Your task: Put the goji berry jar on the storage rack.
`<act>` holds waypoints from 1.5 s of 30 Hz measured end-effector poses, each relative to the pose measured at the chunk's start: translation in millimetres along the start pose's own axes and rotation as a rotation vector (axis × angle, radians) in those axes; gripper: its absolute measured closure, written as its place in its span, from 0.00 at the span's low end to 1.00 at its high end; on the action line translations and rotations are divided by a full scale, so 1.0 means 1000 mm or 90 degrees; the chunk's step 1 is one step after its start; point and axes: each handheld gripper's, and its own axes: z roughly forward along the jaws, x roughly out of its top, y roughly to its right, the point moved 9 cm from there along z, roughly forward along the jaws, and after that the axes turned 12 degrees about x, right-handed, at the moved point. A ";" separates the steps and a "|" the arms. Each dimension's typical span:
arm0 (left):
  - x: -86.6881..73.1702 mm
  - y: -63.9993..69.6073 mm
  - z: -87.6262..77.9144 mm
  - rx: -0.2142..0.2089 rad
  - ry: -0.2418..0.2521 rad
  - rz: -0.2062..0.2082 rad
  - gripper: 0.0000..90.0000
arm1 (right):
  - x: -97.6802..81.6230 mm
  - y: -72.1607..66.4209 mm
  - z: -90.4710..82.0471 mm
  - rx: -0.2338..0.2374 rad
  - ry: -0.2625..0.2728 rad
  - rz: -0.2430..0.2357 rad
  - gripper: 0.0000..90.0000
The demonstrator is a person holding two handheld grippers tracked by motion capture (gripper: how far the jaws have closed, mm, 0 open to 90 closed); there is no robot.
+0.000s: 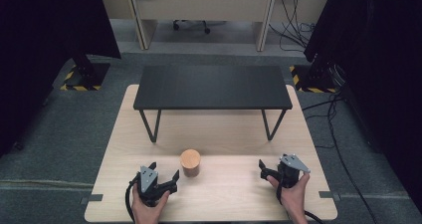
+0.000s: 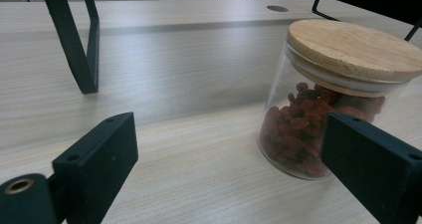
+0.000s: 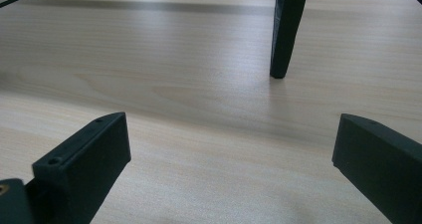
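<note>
Jar (image 2: 318,114) partly hidden behind left gripper (image 2: 234,169) finger, fingers spread, nothing held

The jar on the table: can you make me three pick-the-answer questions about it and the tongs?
1. Where is the jar?
A. on the black shelf
B. on the wooden table, nearer the left tongs
C. on the floor

2. What colour is its lid?
A. light wood
B. blue
C. black

3. How are the left tongs?
A. shut on the jar
B. holding the lid
C. open, holding nothing

Answers: 1 B, the high view shows it standing on the table in front of the shelf. 2 A, the lid is pale wood. 3 C, the left gripper view shows the jaws wide apart.
</note>
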 end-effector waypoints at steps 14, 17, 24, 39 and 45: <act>0.000 -0.003 0.002 -0.066 0.011 0.027 0.09 | 0.000 0.000 0.000 0.001 -0.003 0.001 0.02; 0.000 -0.001 0.003 -0.082 0.017 0.030 0.08 | 0.000 0.000 0.000 0.001 -0.003 0.001 0.02; 0.001 0.007 0.008 -0.114 0.021 0.046 0.08 | 0.000 0.000 0.000 0.000 -0.003 0.002 0.02; 0.007 0.022 0.020 -0.134 0.016 0.061 0.08 | 0.001 0.000 0.001 -0.001 -0.003 0.001 0.02; 0.010 0.028 0.027 -0.136 0.001 0.065 0.08 | 0.001 0.000 0.001 -0.001 -0.002 0.002 0.02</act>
